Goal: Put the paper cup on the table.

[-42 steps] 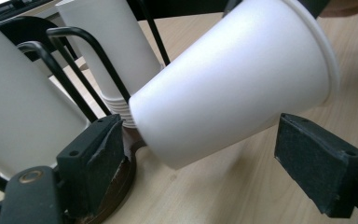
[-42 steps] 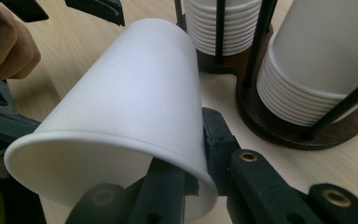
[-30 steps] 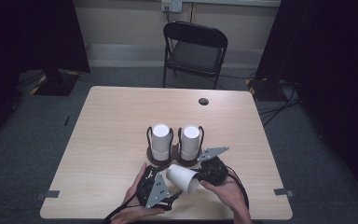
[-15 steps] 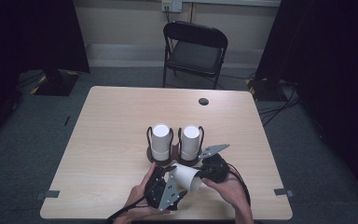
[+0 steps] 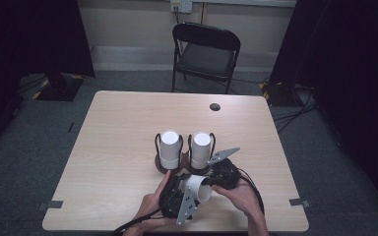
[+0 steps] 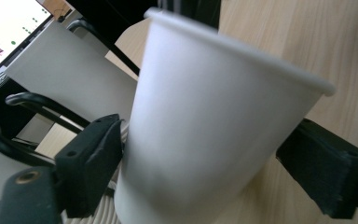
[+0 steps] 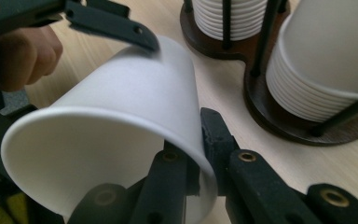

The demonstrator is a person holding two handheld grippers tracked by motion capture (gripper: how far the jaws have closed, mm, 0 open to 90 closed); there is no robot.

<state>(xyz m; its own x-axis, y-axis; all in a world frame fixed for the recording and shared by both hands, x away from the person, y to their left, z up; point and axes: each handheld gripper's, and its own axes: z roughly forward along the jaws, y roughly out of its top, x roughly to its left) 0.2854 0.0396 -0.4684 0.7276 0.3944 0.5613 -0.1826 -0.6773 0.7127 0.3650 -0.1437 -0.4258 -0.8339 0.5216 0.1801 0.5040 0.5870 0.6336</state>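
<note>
Your right hand-held gripper (image 5: 207, 183) pinches the rim of a single white paper cup (image 5: 198, 187), one jaw inside the mouth and one outside, as the right gripper view shows plainly. The cup lies tilted on its side just above the worktop (image 5: 118, 142), at about 6 o'clock from the dark two-post cup holder (image 5: 184, 164), which carries two stacks of cups (image 5: 170, 147). Compared with a second ago, your left hand-held gripper (image 5: 184, 189) has moved in from the 9 o'clock side and now straddles the cup's body. In the left gripper view its jaws stand wide on either side of the cup wall; the left jaw is touching or nearly so, the right one is clearly apart, so it has no grip yet. That reads as a handover in the making: the cup is off the stack and the left side is placed to take it, but closing remains to be done.
</note>
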